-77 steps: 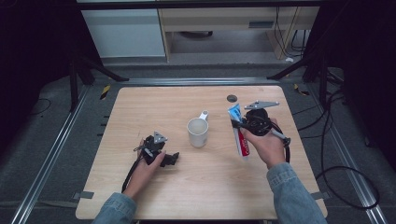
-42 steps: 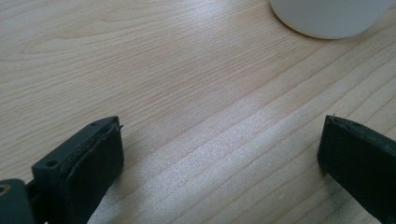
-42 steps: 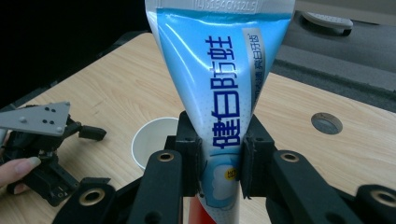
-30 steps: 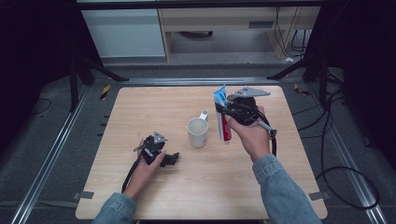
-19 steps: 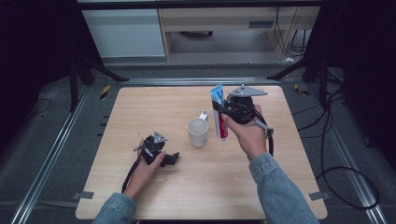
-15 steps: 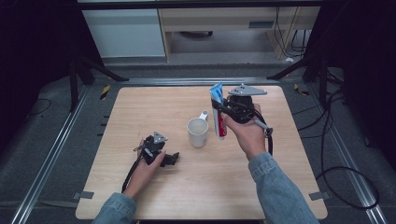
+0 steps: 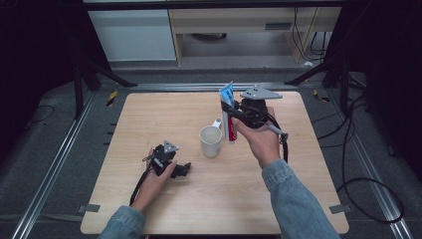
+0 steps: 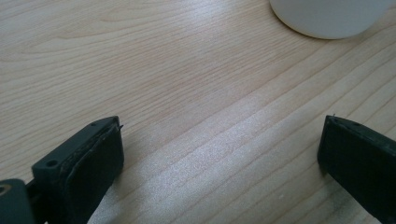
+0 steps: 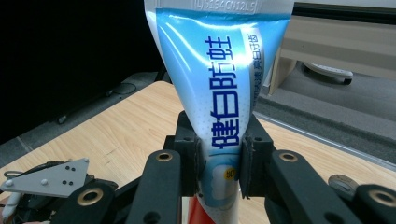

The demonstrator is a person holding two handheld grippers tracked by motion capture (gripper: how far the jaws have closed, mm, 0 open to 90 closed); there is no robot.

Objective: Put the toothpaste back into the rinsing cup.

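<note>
Right tongs (image 7: 230, 110) are pinching the toothpaste tube (image 7: 229, 117) upright, just right of centre frame, hanging right beside the mug (image 7: 211, 141), not yet over it. Left tongs (image 7: 183, 170) rest lower left on the tabletop (image 7: 149, 119), spread with nothing between them. The step looks like dropping the tube into the mug: best to centre the red end above the rim first, lower straight, and let go only once it's well inside.
</note>
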